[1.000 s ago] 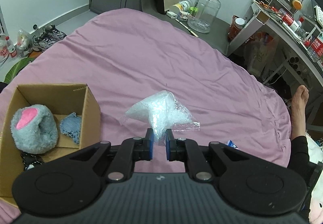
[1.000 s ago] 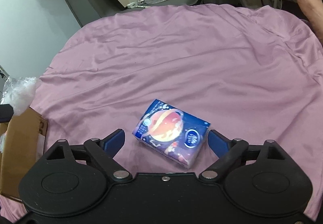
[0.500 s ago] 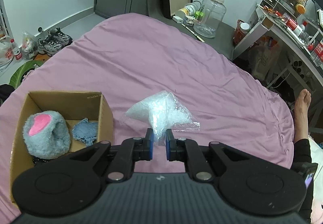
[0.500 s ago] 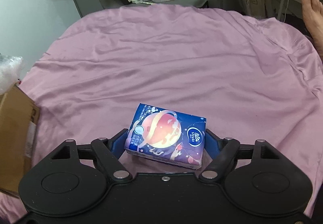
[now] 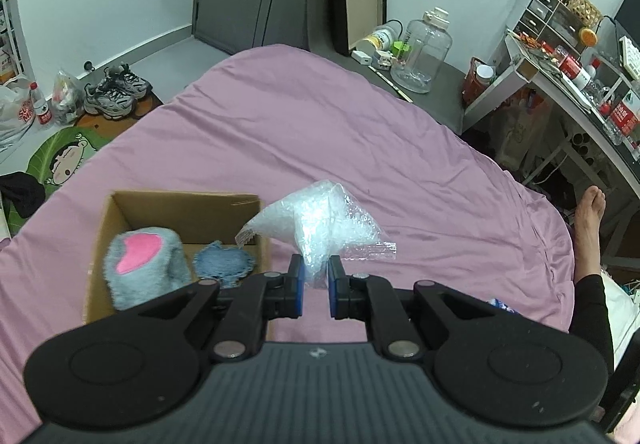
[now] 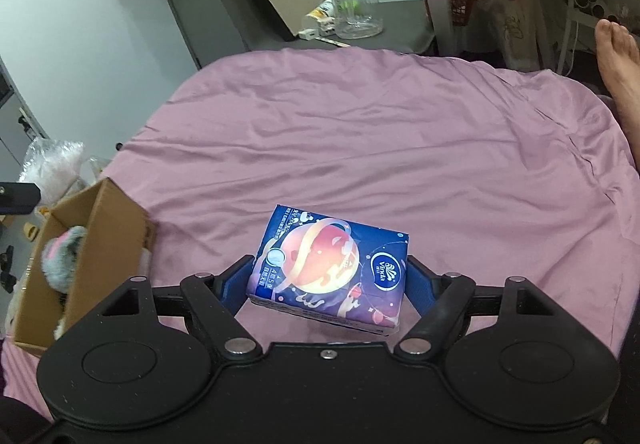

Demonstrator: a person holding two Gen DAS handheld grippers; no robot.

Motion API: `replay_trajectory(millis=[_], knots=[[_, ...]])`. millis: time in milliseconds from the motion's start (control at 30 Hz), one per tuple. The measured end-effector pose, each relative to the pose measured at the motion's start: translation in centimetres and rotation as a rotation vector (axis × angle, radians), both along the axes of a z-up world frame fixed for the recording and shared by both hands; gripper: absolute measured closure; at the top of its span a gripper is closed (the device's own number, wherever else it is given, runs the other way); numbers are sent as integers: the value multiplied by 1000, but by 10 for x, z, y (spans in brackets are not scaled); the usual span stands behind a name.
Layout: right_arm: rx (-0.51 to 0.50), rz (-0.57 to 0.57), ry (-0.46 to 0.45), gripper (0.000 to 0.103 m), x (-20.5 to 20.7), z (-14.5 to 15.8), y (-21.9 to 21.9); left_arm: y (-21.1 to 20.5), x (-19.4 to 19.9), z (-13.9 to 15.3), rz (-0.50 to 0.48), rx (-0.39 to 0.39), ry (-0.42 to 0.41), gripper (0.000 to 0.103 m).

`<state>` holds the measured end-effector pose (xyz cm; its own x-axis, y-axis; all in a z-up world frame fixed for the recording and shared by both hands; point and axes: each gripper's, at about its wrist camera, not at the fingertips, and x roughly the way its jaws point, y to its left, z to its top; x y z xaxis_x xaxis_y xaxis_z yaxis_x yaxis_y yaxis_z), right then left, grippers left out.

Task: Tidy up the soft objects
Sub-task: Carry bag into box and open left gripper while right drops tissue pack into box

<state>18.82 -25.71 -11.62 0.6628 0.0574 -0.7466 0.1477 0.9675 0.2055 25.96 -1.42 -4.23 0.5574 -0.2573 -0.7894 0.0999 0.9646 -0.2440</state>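
My left gripper (image 5: 314, 274) is shut on a crumpled piece of clear bubble wrap (image 5: 320, 220), held up over the pink bed just right of an open cardboard box (image 5: 180, 204). Inside the box lie a grey plush slipper with a pink patch (image 5: 144, 268) and a blue knitted piece (image 5: 224, 262). My right gripper (image 6: 332, 276) is shut on a blue tissue pack with a planet print (image 6: 332, 264), lifted clear of the pink bedsheet (image 6: 380, 148). In the right wrist view the box (image 6: 104, 244) stands at the left, with the bubble wrap (image 6: 52, 164) above it.
A person's bare foot (image 5: 592, 212) rests at the bed's right edge. Beyond the bed stand a large clear water jug (image 5: 424, 52), a cluttered desk (image 5: 568, 84) on the right, and shoes (image 5: 116, 92) and bags on the floor at the left.
The right gripper's jaws closed onto the tissue pack and raised it off the sheet. The left gripper carried the bubble wrap up and toward the box, which now sits closer to centre.
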Motion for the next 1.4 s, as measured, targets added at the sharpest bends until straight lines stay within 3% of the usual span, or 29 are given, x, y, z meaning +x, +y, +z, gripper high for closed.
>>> replay_trajectory(millis=[400, 867, 1167, 1300, 1400], knots=[[0, 39, -81, 28, 3, 39, 32, 38, -16, 2, 25, -5, -1, 92], [0, 110, -134, 28, 5, 65, 74, 64, -22, -25, 22, -2, 79, 92], [-25, 219, -129, 28, 22, 65, 126, 78, -16, -44, 11, 17, 176, 88], [-18, 266, -115, 28, 31, 60, 150, 83, -16, -36, -2, 85, 126, 83], [-22, 294, -100, 28, 35, 54, 163, 95, -13, -31, 34, 74, 122, 82]])
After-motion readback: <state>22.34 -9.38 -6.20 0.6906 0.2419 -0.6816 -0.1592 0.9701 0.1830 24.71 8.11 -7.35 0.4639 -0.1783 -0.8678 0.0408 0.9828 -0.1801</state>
